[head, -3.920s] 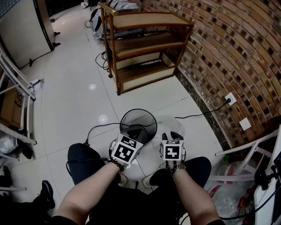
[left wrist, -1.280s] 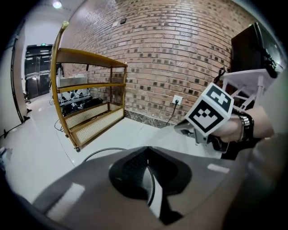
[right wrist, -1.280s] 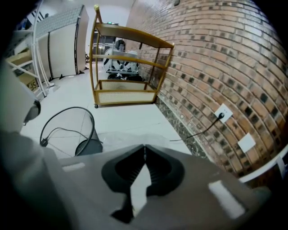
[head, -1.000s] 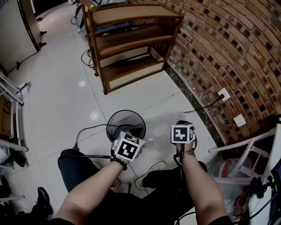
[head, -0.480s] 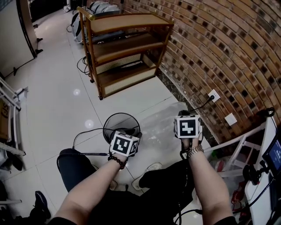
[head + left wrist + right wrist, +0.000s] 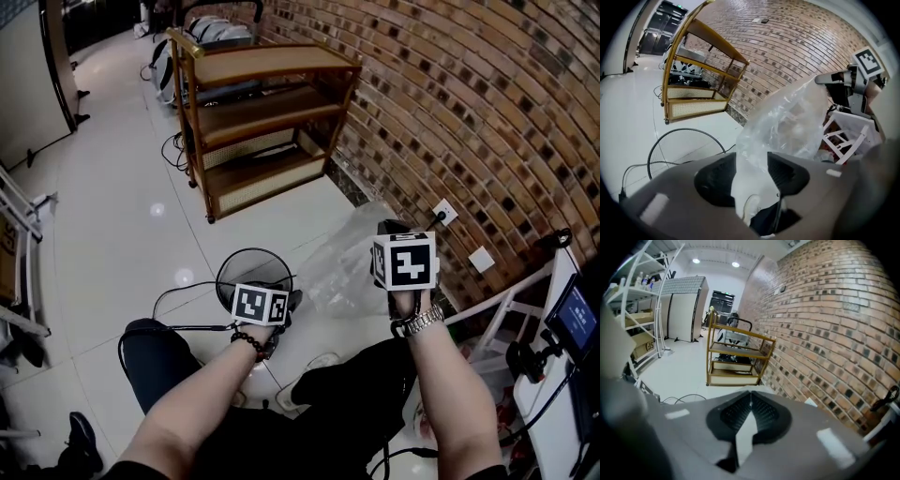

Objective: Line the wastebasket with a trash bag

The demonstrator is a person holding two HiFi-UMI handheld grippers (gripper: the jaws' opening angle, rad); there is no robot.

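- The bag (image 6: pixel 787 117) was not yet in the basket (image 6: pixel 251 251). It hung stretched in the air, running from between the left gripper's (image 6: pixel 751 163) jaws up and to the right toward the right gripper (image 6: pixel 750 401). The basket stood on the floor just ahead of and below the left gripper.
- Main risk: the left jaws had just been opening with the film between them. If that hand drew back, the lower end would probably drop and the bag would dangle from the right gripper alone, its mouth unopened.
- The film looked thin and clingy. It could stick to a left pad and be dragged along, or bunch up so that a regrasp missed the rim edge.
- Further pull from the right gripper could slide the film out of its narrow pinch.
- The basket looked light, so a nudge from the left gripper might tip it.
- Left gripper: released, jaws well apart, film passing loosely between the pads.
- Right gripper: clenched, jaws together, apparently pinching the bag's upper end.
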